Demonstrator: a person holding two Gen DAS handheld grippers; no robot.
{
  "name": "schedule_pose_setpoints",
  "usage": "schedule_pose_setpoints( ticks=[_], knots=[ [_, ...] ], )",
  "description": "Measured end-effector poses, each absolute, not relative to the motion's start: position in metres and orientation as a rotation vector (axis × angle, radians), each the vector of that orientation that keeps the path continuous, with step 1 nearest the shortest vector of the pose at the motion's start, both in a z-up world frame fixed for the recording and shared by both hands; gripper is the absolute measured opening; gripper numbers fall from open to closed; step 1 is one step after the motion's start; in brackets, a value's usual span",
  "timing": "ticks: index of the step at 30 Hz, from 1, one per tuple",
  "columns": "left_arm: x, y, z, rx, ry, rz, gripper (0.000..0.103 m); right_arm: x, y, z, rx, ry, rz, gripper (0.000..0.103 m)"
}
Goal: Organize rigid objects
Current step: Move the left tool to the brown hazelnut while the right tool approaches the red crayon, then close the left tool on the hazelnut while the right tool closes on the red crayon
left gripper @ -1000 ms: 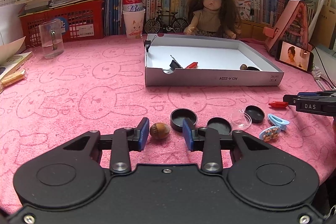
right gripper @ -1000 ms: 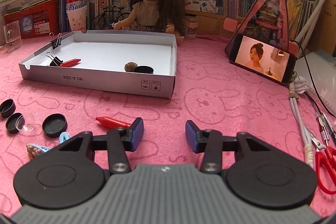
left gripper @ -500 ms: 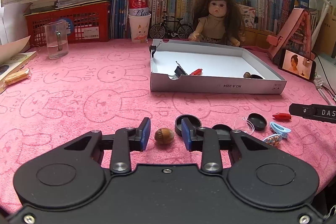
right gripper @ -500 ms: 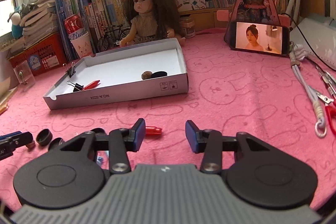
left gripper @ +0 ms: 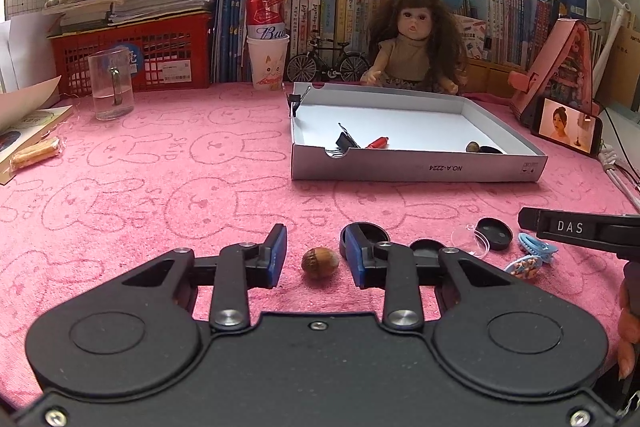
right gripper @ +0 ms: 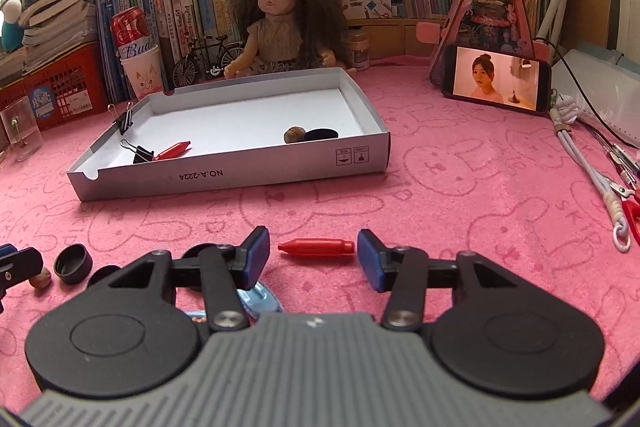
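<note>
A: Two grippers changed?
B: Right gripper (right gripper: 309,257) shifted; its fingers, just widening, now flank the red cap (right gripper: 316,248) untouched. Left gripper (left gripper: 316,261) unchanged, spread around the nut (left gripper: 320,262) on the bench (left gripper: 160,187).

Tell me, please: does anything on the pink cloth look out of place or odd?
Yes. Small things lie loose in front of the white box, not inside it: a nut, a red cap, black lids and hair clips. A similar nut, red cap and black lid already lie inside. Nothing looks spilled or broken.
</note>
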State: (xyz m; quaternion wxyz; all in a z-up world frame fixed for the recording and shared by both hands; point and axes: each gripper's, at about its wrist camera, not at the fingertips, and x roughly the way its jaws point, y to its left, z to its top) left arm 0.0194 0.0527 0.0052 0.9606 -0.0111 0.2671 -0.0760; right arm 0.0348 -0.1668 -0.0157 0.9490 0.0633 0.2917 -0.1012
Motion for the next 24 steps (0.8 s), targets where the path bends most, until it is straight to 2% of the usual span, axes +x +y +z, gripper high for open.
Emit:
schedule_pose_setpoints(
  ticks=[6,10,13,24],
  knots=[
    [0.024,0.054,0.000,-0.039,0.548,-0.157,0.030,0.038,-0.161,-0.019,0.116,0.588,-0.229,0.064],
    [0.026,0.052,-0.004,-0.037,0.557,-0.163,0.024,0.038,-0.160,-0.021,0.094,0.579,-0.220,0.064],
    [0.025,0.050,-0.006,-0.032,0.551,-0.158,0.019,0.037,-0.161,-0.021,0.090,0.575,-0.209,0.051],
    [0.026,0.048,0.002,-0.028,0.525,-0.156,0.019,0.037,-0.164,-0.016,0.089,0.556,-0.161,0.049]
  ],
)
